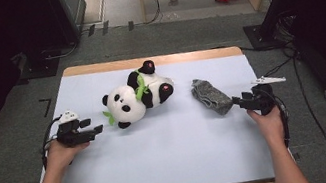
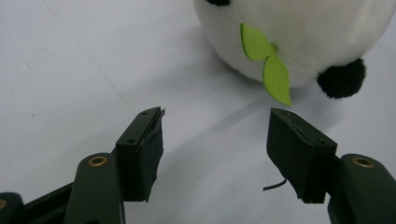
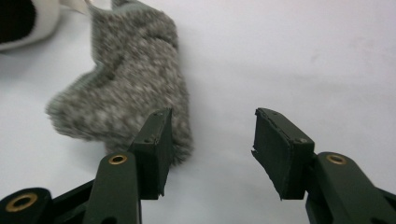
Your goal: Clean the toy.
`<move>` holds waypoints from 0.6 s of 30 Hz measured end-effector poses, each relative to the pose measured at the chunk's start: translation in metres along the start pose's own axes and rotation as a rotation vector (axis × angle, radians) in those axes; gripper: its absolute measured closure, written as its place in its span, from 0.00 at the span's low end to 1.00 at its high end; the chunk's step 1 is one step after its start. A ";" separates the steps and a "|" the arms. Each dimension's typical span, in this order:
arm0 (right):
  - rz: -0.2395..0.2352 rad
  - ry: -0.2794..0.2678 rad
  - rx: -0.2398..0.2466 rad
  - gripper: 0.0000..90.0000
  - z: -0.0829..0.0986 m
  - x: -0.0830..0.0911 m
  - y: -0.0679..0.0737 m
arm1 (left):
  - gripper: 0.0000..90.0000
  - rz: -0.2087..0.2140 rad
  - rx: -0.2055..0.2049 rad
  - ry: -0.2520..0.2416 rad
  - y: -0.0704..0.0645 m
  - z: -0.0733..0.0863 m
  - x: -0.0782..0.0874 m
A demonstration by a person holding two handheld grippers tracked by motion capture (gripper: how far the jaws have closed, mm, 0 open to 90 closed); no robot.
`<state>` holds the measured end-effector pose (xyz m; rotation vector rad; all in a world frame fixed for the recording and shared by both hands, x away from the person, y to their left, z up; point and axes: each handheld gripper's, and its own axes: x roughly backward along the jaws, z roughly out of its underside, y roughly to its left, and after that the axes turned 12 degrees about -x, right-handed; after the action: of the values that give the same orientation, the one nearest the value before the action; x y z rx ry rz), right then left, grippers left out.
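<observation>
Jaws apart, fuzzy grey sock (image 3: 126,88), round plush panda (image 2: 299,37)

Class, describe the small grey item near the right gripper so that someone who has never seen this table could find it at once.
Start at the pale table and find the panda plush lying near its middle. To the plush's right, just ahead of the open right gripper, lies a crumpled grey cloth, perhaps a sock. It is speckled grey and limp, unlike the black-and-white panda with green leaves.

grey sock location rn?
In the high view the grey sock lies on the table's right side, between the panda plush and the right tool, just ahead of its open jaws.
</observation>
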<state>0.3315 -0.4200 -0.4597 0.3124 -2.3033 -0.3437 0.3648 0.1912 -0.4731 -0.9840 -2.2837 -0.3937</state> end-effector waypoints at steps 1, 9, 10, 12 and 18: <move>0.011 0.004 0.004 0.52 0.001 -0.001 -0.002 | 0.40 -0.003 -0.006 0.005 0.000 0.001 0.000; 0.070 0.063 0.005 0.52 0.007 -0.013 -0.009 | 0.40 -0.025 -0.023 0.039 0.003 0.008 -0.006; 0.076 0.073 0.003 0.52 0.008 -0.015 -0.009 | 0.40 -0.024 -0.024 0.043 0.003 0.008 -0.007; 0.093 0.090 -0.001 0.52 0.009 -0.018 -0.010 | 0.40 -0.027 -0.031 0.055 0.003 0.009 -0.008; 0.129 0.083 0.039 0.54 0.013 -0.023 -0.011 | 0.39 -0.027 0.005 0.080 0.006 0.011 -0.010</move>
<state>0.3382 -0.4206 -0.4873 0.1931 -2.2375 -0.2171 0.3694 0.1954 -0.4876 -0.9200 -2.2272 -0.4303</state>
